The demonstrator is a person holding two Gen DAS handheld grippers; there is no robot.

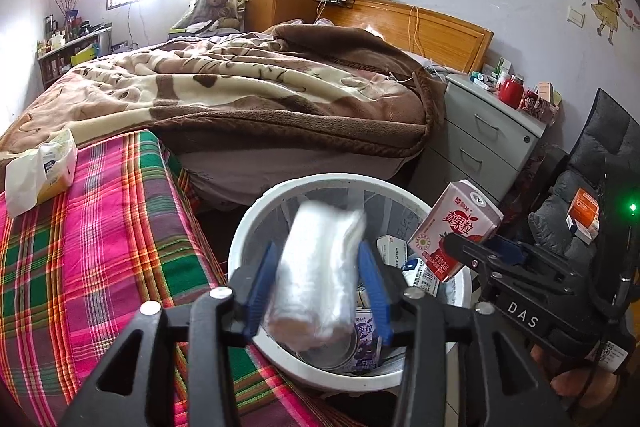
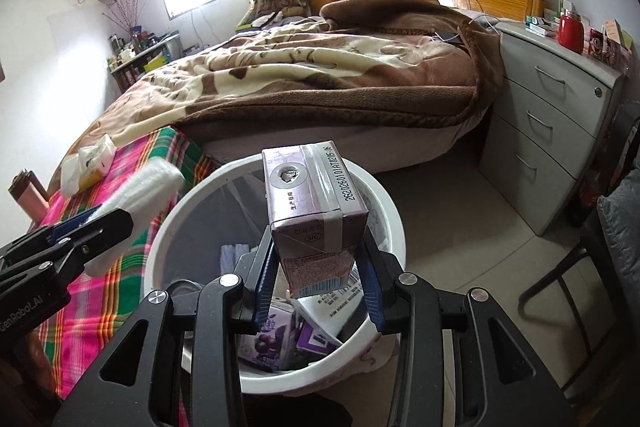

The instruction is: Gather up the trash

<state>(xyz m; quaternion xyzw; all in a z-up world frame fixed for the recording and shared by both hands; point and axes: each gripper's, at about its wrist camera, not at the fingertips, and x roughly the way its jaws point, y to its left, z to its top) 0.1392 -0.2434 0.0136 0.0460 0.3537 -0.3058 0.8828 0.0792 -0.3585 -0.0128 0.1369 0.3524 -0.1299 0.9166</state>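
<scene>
Over the white bin [image 2: 384,203], the left gripper [image 1: 318,287] clamps a tissue pack [image 1: 320,267]; the right gripper [image 2: 316,279] grips a drink carton [image 2: 312,211] inside the rim.

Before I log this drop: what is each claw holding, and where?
Left claw: plastic wrap, by its sides. Right claw: drink carton, by its lower sides.

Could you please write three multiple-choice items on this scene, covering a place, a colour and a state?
1. Where is the carton?
A. over the bin
B. on the bed
C. on the drawers

2. What colour is the jar on the drawers?
A. blue
B. red
C. green

3. The left gripper is:
A. open and empty
B. out of view
C. shut on the wad

Key: 1 A, the right gripper holds it above the rim. 2 B, plainly red. 3 C, both fingers press its sides.
</scene>
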